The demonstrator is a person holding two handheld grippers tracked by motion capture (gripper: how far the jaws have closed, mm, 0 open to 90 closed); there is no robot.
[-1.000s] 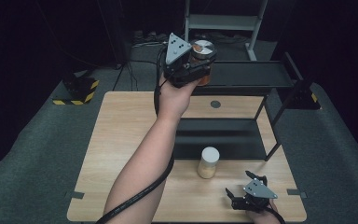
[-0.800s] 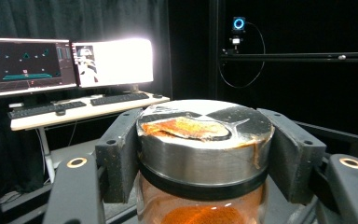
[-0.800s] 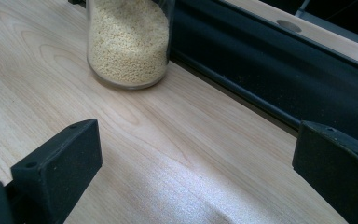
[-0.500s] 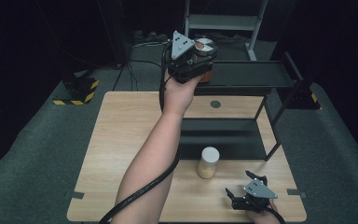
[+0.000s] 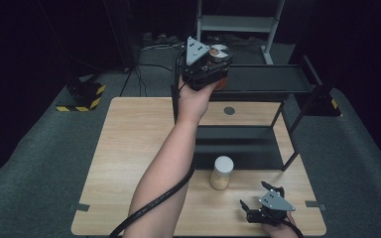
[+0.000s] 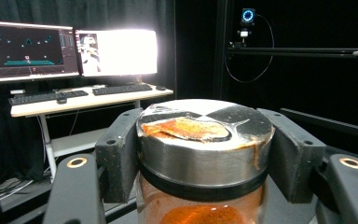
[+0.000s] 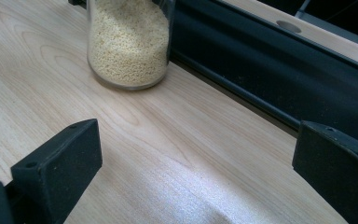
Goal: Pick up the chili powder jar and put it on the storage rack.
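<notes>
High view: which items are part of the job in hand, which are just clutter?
In the job:
- left gripper, shut on the metal-lidded jar of orange powder
- black shelf rack, jar held at its top tier
- right gripper, open on the table
- jar of pale grains, likely next

Lying about:
- yellow-black striped block
- monitors, keyboards

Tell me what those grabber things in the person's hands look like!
Both are black, blocky tools. The left gripper and right gripper each wear a grey three-cornered plate on top. Their jaws end in chunky black pads, and gold-coloured rings sit on the arms behind them. A thick black cable trails beside the bare forearm; no sleeves show.
</notes>
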